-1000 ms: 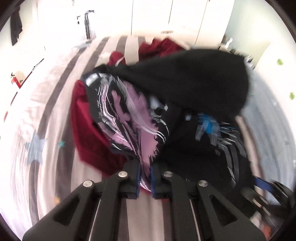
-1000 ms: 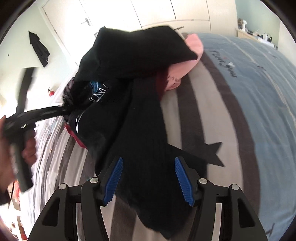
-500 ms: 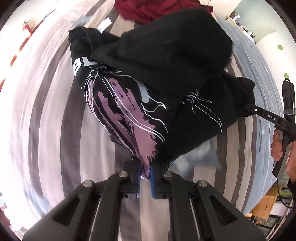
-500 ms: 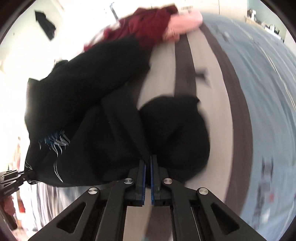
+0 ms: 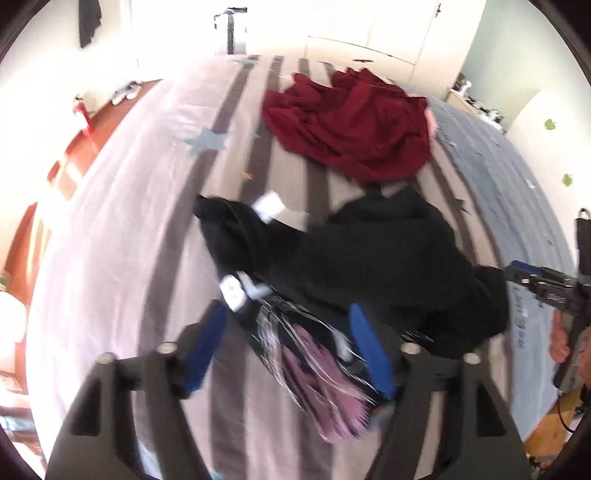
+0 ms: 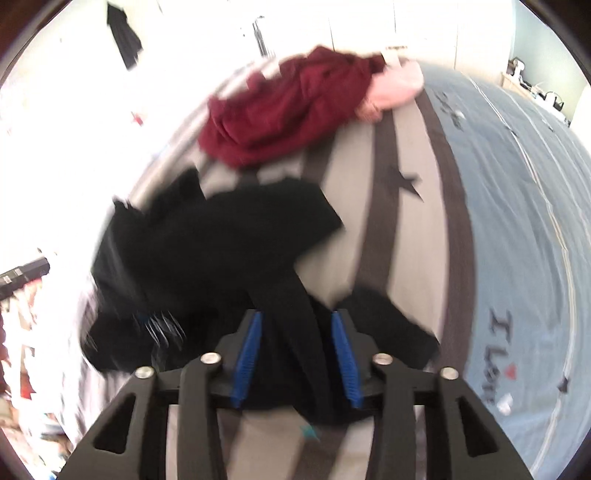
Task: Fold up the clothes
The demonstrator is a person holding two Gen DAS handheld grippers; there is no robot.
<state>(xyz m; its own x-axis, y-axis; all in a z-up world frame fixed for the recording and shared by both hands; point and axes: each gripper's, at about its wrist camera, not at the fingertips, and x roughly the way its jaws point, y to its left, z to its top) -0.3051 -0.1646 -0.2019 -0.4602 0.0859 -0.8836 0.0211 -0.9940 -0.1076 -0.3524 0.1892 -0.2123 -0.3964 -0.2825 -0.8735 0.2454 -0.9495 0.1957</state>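
Observation:
A black garment with a purple and white print point(image 5: 369, 266) lies crumpled on the striped bed cover point(image 5: 122, 236). My left gripper point(image 5: 291, 347) is open, its blue pads on either side of the printed end. In the right wrist view the same black garment point(image 6: 221, 251) lies spread, and my right gripper point(image 6: 297, 350) is open with a black fold between its pads. The right gripper also shows at the right edge of the left wrist view point(image 5: 543, 284), held by a hand.
A dark red garment point(image 5: 351, 122) is heaped at the far end of the bed, with a pink one point(image 6: 395, 88) beside it. The blue part of the cover point(image 6: 517, 206) lies to the right. Wardrobe doors point(image 5: 369, 29) stand behind.
Both grippers were shut on the black garment half a second ago and have opened. The garment has dropped onto the bed, nearer than the red heap.

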